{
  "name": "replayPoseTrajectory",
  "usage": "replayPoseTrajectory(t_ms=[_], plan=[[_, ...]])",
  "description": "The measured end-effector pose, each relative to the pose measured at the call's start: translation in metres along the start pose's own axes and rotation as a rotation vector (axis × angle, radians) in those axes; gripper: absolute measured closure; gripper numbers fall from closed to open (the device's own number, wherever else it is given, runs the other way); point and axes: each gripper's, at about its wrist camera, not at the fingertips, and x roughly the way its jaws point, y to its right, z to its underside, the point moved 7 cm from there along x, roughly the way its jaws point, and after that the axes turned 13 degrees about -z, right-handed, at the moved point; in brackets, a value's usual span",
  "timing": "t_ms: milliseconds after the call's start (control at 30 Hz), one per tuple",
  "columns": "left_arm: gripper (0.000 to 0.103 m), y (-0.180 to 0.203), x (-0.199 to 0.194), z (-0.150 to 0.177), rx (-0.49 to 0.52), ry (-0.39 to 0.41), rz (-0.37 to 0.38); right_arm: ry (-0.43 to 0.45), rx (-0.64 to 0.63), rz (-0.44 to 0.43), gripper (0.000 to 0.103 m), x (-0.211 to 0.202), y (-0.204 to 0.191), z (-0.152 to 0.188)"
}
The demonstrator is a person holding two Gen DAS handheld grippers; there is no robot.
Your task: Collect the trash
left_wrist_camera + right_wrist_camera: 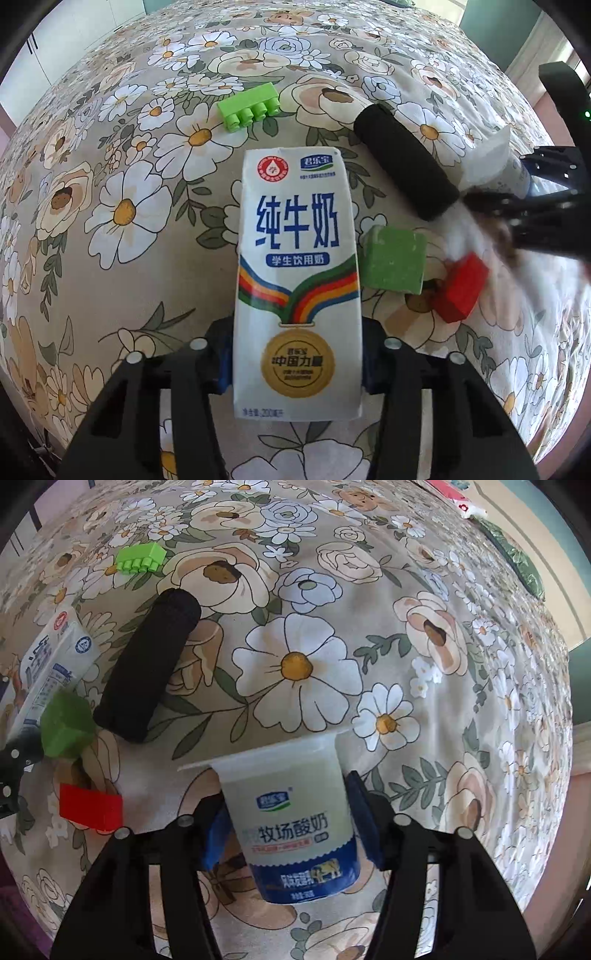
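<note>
The left hand-held gripper (pixel 297 363) has its blue pads clamped on the lower half of a white milk carton (pixel 297 280), so we've got that one firmly pinched. The carton points straight away from the camera, over the flower-print cloth (pixel 122 206) on the tabletop; whether it rests on the cloth or sits just above it, we can't tell.

Our right hand-held gripper (pixel 291 843) is squeezing a yogurt cup (pixel 295 819) by its sides, blue base toward the camera and the wide rim pointing away, tilted a bit. In the left wrist view that gripper shows up blurred at the right edge, so not much detail there.

Other stuff lying on the cloth:
- a black foam roll (pixel 404 164) on its side, just right of the carton's top end
- a green cube (pixel 393 260) right beside the carton's right edge
- a red block (pixel 461 290) near the cube, further right
- a lime green toy brick (pixel 249 107) past the carton's far end, apart from everything else

From the right wrist view we see the carton (pixel 51 664) at the left edge, with the cube (pixel 66 725) next to it and the roll (pixel 147 668) lying diagonally beside both.
</note>
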Motion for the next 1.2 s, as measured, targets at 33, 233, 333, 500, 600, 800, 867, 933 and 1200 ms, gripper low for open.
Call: replayPoseTrajectory(t_ms=[33,233,333,500,600,800,867,933,1200], plan=[[0.053,-0.002,0.0,0.0,0.002,-0.003,0.017,0.015,0.02,-0.008,0.052,-0.001,0.001,0.002],[0.053,-0.008,-0.011,0.009,0.051,0.022,-0.002,0.077,0.1,0.007,0.054,-0.015,0.0,0.021],[0.053,-0.013,-0.022,0.014,0.058,0.03,-0.002,0.092,0.133,0.032,0.054,-0.031,-0.002,0.029],[0.053,-0.021,-0.054,0.015,0.065,0.078,-0.001,0.164,0.166,0.077,0.054,-0.077,-0.016,0.042],[0.053,-0.029,-0.081,0.014,0.066,0.123,-0.002,0.212,0.179,0.095,0.054,-0.112,-0.033,0.047],[0.053,-0.051,-0.152,0.022,0.071,0.237,-0.001,0.309,0.155,0.138,0.054,-0.189,-0.082,0.055],[0.053,-0.058,-0.176,0.029,0.074,0.275,0.006,0.34,0.133,0.159,0.054,-0.215,-0.105,0.06],[0.053,-0.064,-0.199,0.038,0.077,0.31,0.016,0.369,0.115,0.177,0.054,-0.24,-0.129,0.066],[0.053,-0.09,-0.28,0.079,0.075,0.434,0.062,0.448,0.056,0.249,0.054,-0.323,-0.223,0.093]])
